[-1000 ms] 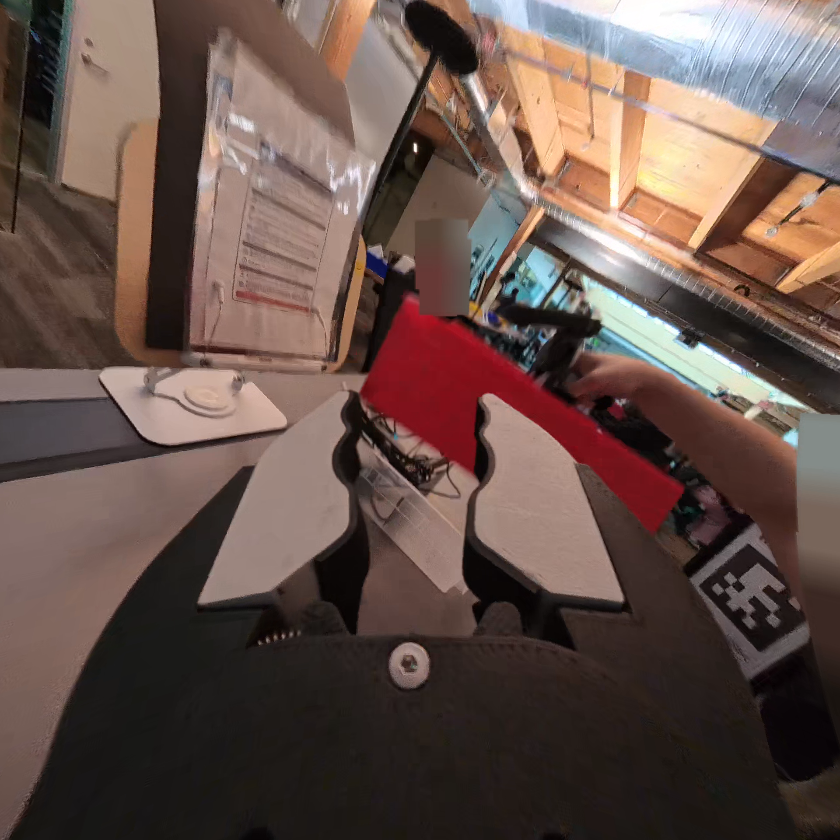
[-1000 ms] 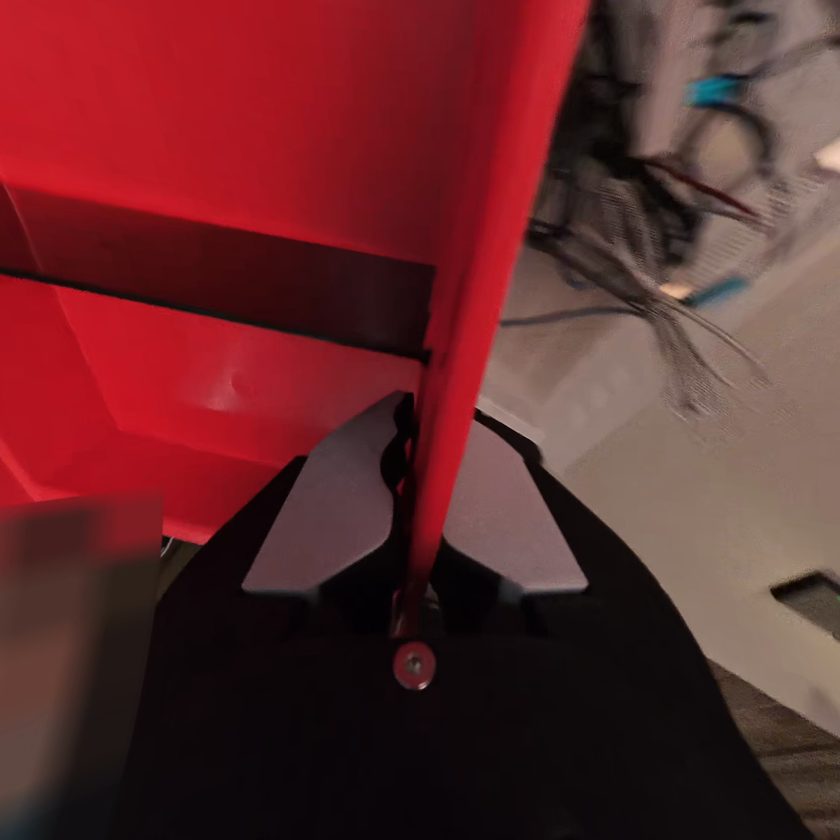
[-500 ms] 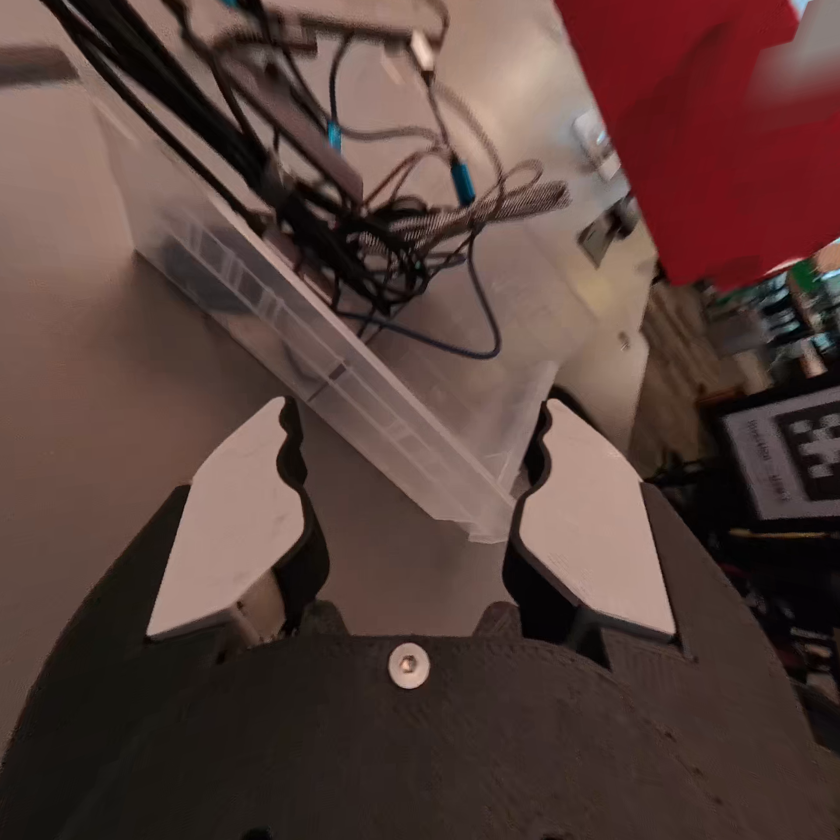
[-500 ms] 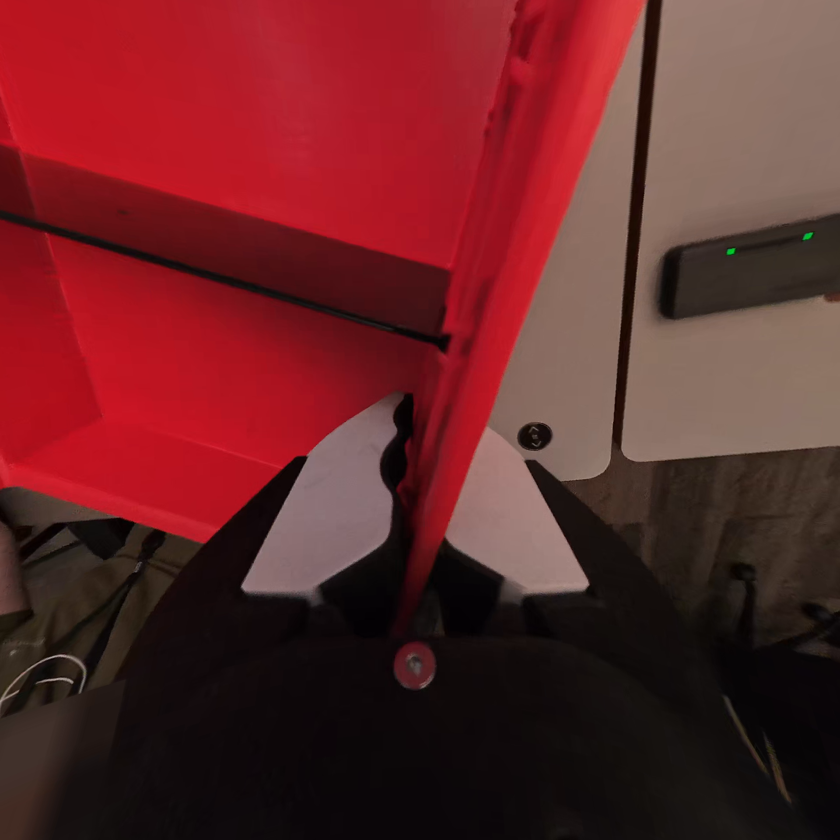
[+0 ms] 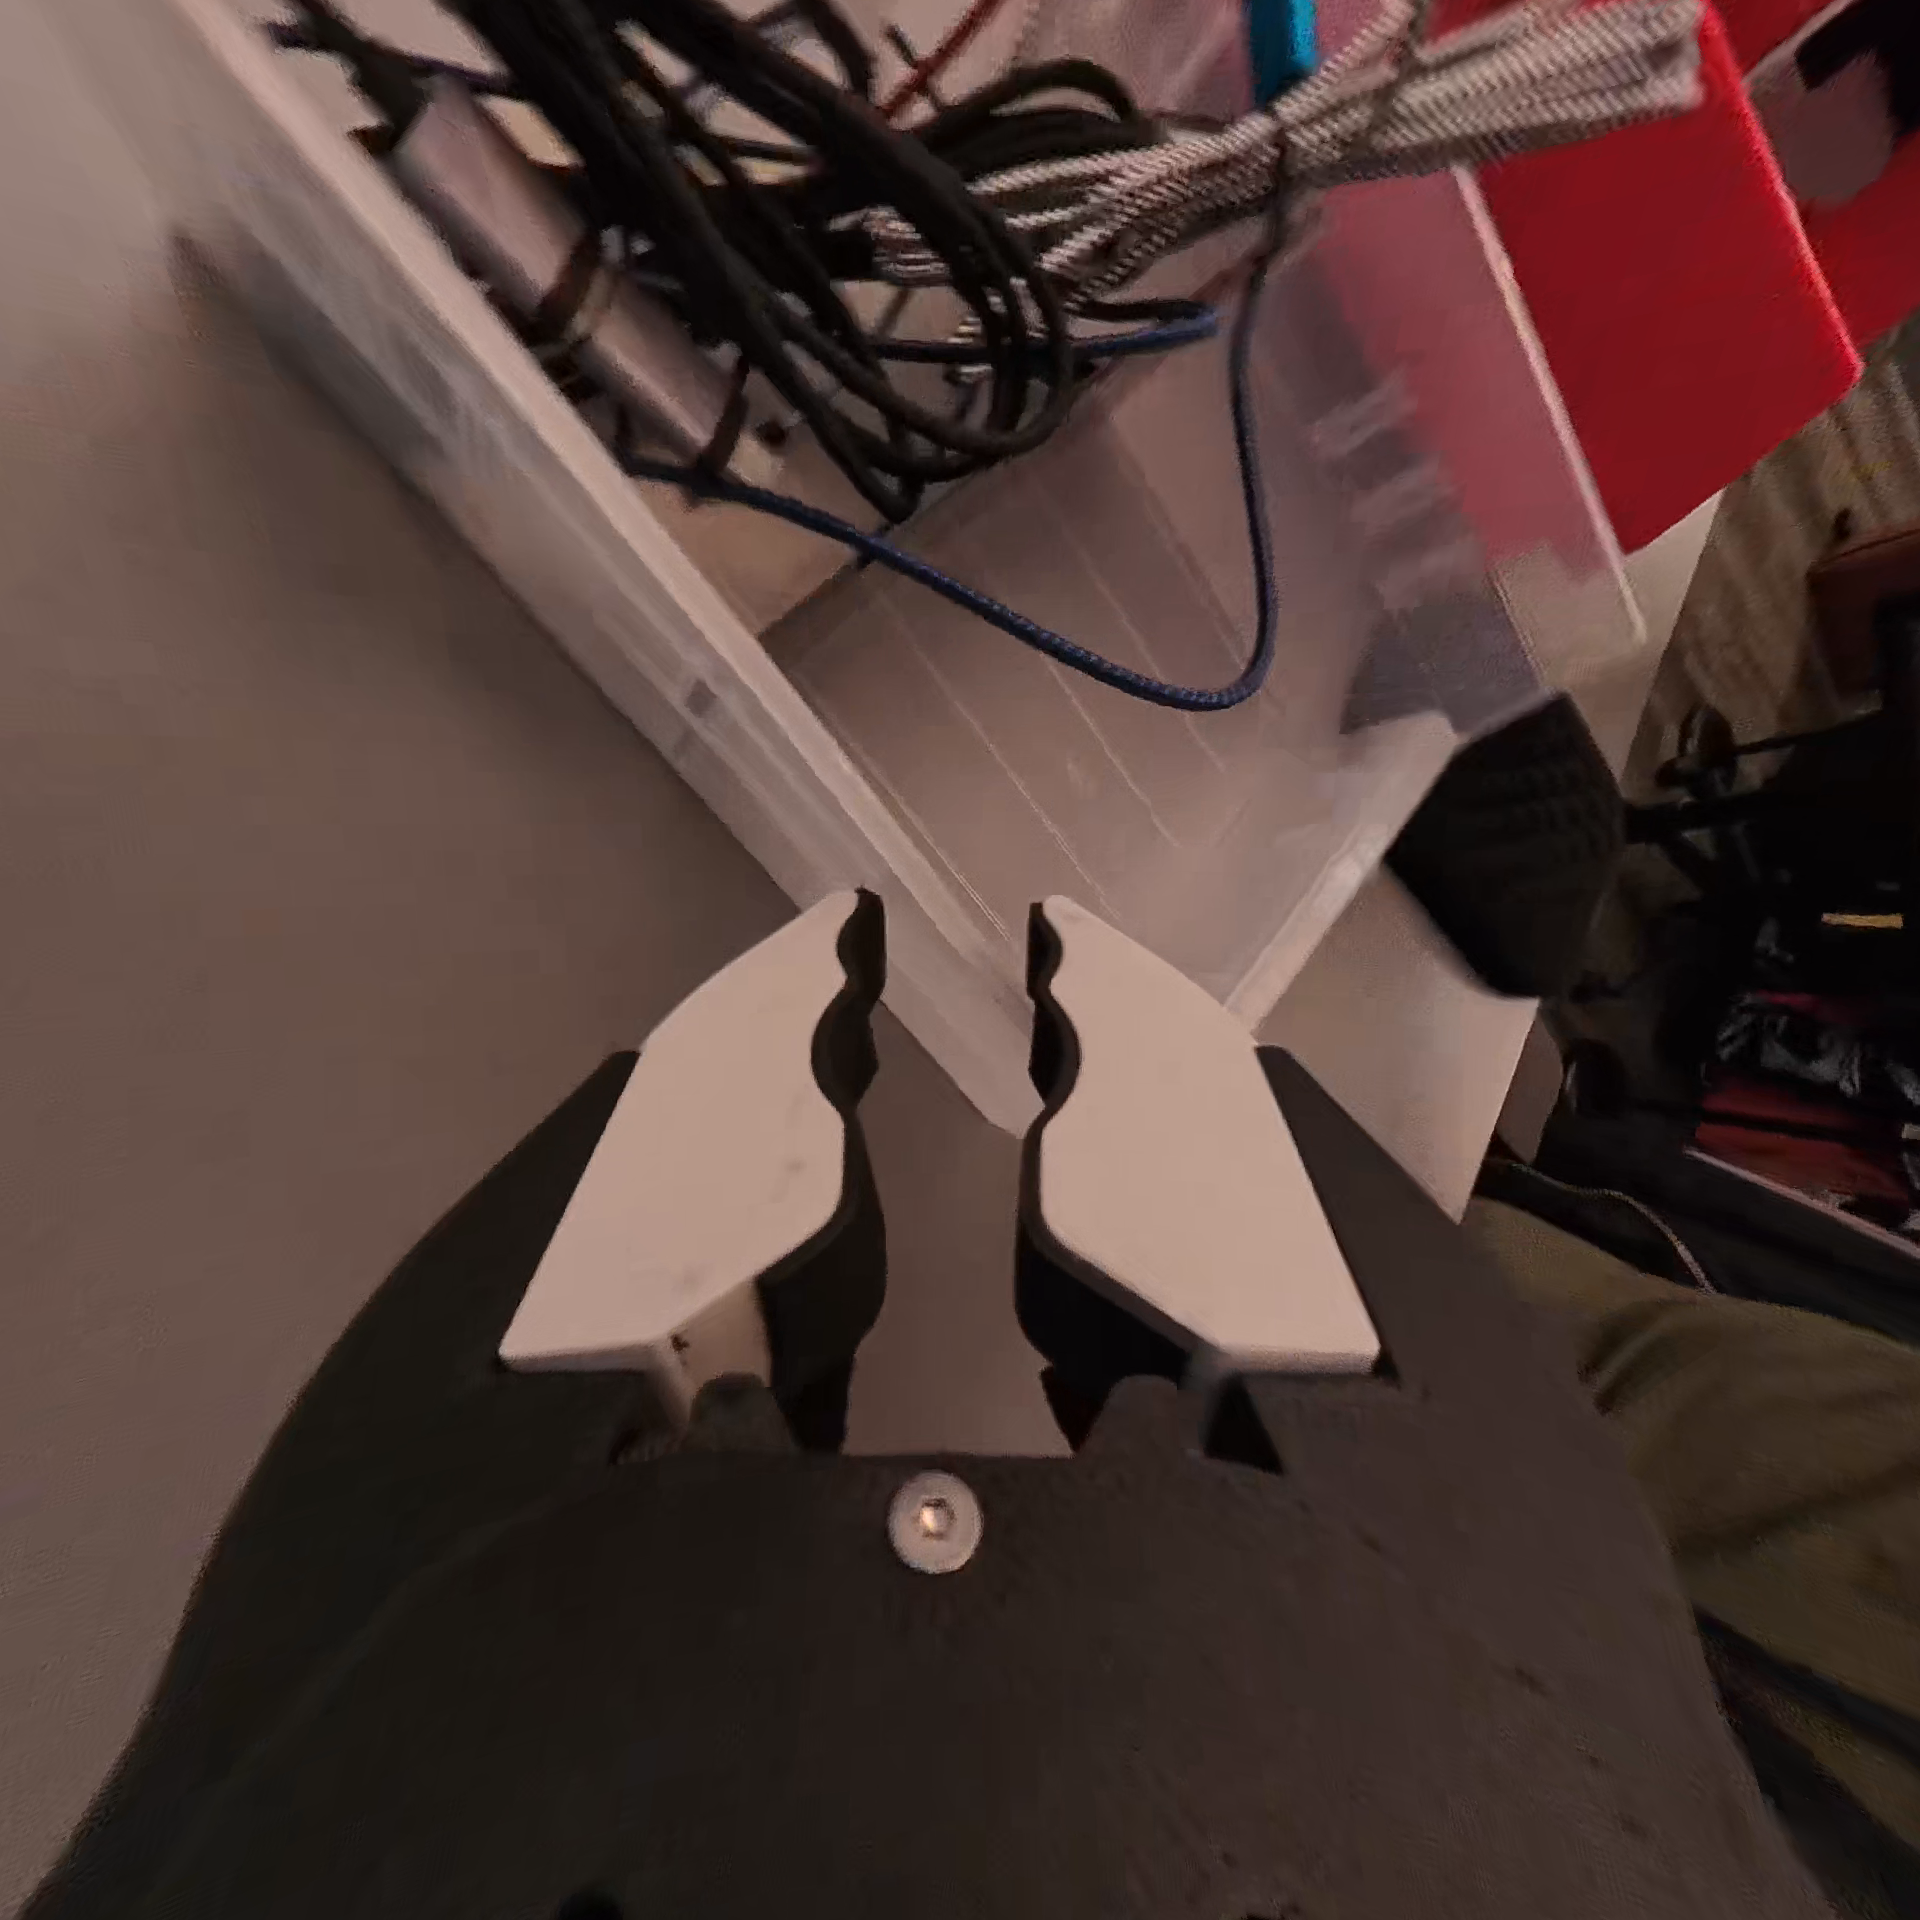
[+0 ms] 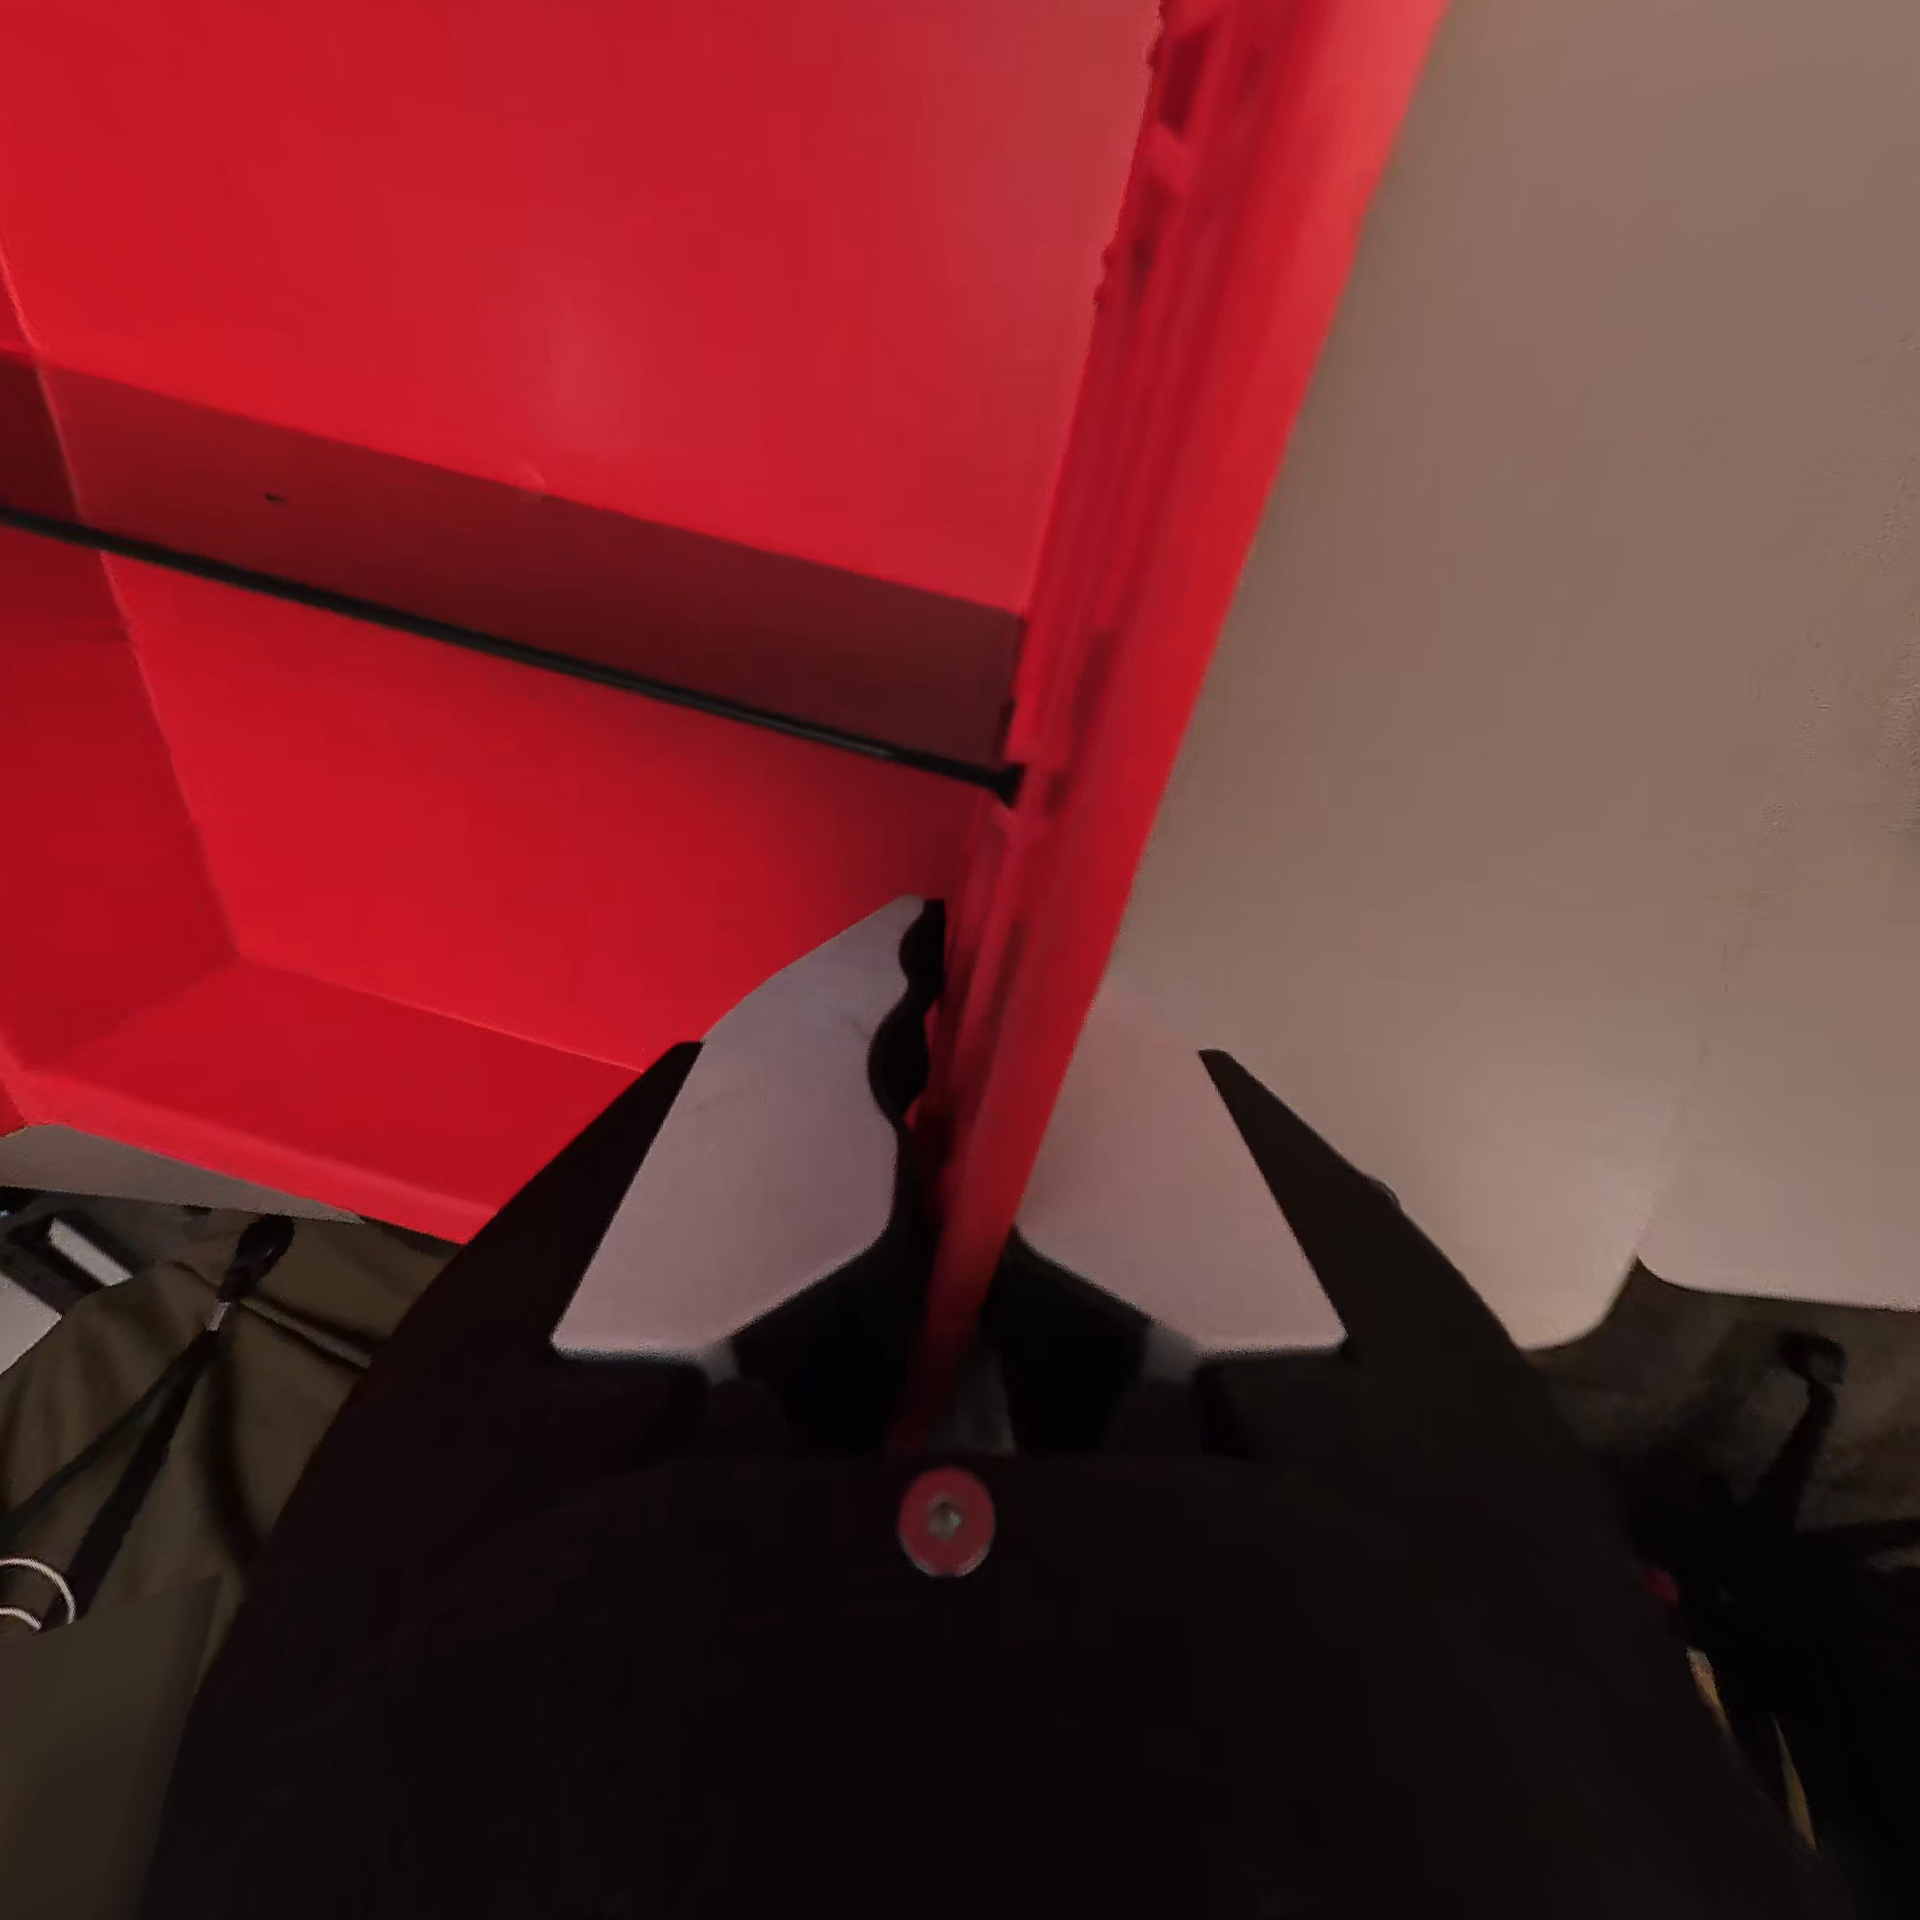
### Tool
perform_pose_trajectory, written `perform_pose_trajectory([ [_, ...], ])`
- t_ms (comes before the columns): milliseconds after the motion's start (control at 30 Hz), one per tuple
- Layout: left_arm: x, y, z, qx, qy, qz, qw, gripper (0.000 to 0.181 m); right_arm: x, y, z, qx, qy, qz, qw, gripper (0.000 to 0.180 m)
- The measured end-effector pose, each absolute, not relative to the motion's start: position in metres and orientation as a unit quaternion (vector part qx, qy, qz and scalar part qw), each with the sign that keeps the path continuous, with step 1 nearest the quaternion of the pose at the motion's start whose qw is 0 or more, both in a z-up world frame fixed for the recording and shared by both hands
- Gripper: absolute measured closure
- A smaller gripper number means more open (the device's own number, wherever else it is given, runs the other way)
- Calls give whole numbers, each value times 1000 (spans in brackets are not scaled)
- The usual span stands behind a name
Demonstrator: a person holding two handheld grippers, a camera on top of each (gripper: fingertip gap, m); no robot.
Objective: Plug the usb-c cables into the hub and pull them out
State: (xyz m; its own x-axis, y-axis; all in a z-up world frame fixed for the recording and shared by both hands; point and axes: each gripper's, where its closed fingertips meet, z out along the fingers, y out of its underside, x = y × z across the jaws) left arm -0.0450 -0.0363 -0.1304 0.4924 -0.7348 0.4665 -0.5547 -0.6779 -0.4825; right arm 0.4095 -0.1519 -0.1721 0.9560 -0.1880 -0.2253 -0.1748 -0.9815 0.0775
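1. Pale grey worktop (image 5: 312, 935) fills the left of the left wrist view; cluttered room, dark gear and an olive fabric lie off its right edge. Picture is motion-blurred.

2. Progress (judgement): plugging has not begun. Neither tool holds a cable or a connector. Both hands are busy with containers, so this looks like setup. All plug-in and pull-out cycles are left to do.

3. Left gripper (image 5: 954, 914): jaws parted by a narrow gap and empty. Near corner of the clear plastic bin (image 5: 1091, 790) sits at the fingertips, its rim running between them. Whether the pads touch the rim I cannot tell; nothing is clamped.

4. Beyond the jaws, inside the bin: a dark blue cable (image 5: 1039, 634) loops across the bare floor of the bin. Farther in, a tangle of black cables (image 5: 831, 260) and a grey braided bundle (image 5: 1299, 156) lie piled together.

5. Hub: a grey bar-shaped object (image 5: 540, 260) lies under the black tangle along the bin's far-left wall. Possibly the hub, too blurred to confirm. No connector ends can be made out.

6. Right gripper (image 6: 966, 935): jaws clenched on the thin side wall of a red bin (image 6: 623, 312), one finger inside, the other outside. Bin's interior shows a black line across it and appears empty where visible. Worktop lies beyond it on the right.

7. Same red bin (image 5: 1621, 260) shows at top right of the left wrist view, just beyond the clear bin.
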Motion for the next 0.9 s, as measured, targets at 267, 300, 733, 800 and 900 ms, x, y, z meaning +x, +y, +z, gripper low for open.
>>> perform_pose_trajectory([
  [267,-190,23,-128,-919,247,-261,162,171,369,-113,-189,995,-45,-84,-18,175],
  [300,-207,27,-128,-924,236,-249,169,168,364,-110,-189,996,-40,-83,-16,175],
  [733,-360,19,-125,-951,66,-226,200,171,289,-60,-189,996,18,-86,-3,176],
  [800,-383,13,-124,-952,28,-226,204,170,283,-56,-191,996,29,-79,5,175],
  [900,-409,3,-124,-948,-22,-238,211,169,282,-50,-191,997,33,-74,15,175],
])
